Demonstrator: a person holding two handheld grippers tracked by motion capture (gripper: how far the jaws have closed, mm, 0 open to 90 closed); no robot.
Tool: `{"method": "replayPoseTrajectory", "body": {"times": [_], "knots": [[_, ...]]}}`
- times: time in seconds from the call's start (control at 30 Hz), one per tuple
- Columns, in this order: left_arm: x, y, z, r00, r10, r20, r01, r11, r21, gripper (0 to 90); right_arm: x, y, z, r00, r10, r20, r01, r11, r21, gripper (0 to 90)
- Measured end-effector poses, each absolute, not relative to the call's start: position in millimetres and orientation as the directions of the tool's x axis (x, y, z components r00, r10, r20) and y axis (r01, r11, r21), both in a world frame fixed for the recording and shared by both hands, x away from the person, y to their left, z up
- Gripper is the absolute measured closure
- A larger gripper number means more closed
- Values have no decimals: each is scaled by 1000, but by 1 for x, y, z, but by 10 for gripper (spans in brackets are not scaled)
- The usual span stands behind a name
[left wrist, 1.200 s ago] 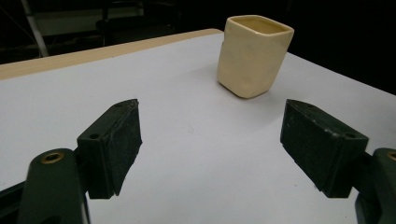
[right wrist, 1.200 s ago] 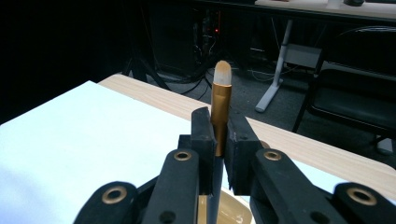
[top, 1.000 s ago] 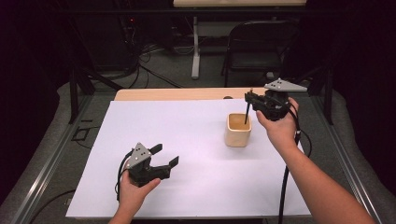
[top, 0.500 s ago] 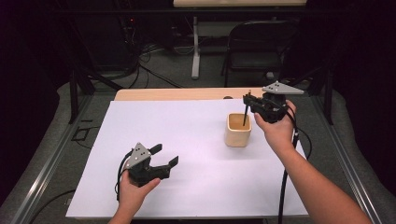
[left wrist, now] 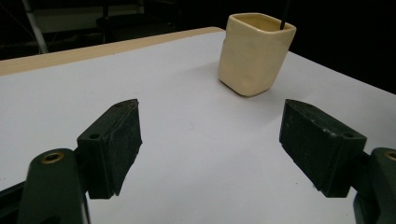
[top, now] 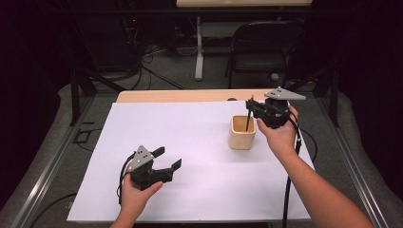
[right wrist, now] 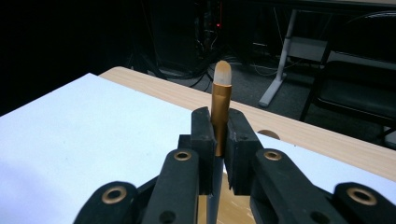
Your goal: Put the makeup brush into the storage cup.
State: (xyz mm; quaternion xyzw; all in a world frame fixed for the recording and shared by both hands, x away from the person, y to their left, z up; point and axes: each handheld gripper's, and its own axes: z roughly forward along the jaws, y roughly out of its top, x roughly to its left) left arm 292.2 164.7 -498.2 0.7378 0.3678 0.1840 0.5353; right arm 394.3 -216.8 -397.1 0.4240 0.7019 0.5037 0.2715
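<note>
A cream square cup (top: 242, 133) stands on the white sheet right of the middle; the left gripper view has the cup (left wrist: 256, 51) ahead. My right gripper (top: 250, 105) hovers just above the cup's right rim, shut on a thin brush (top: 248, 121) whose dark handle reaches down into the cup. In the right gripper view the brush (right wrist: 221, 93) stands upright between the closed pads (right wrist: 203, 135), gold ferrule and pale tip on top. My left gripper (top: 166, 159) rests at the front left of the sheet, open, nothing between its pads (left wrist: 116, 144).
The white sheet (top: 190, 142) covers most of the table; a strip of bare wood (top: 180, 96) runs along the far edge. A black folding chair (top: 261, 52) and floor cables lie beyond the table. Metal rails (top: 43, 175) flank both sides.
My right gripper has sunk slightly with the brush toward the cup. The left gripper has stayed where it was.
</note>
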Motion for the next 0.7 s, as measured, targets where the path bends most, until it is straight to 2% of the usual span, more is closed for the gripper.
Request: {"method": "replayPoseTrajectory", "body": {"times": [0.7], "knots": [[292,165,-499,663,739,-120,347,-161,924,208,393,-213,-412,-492,870,38,332,147,932,835]]}}
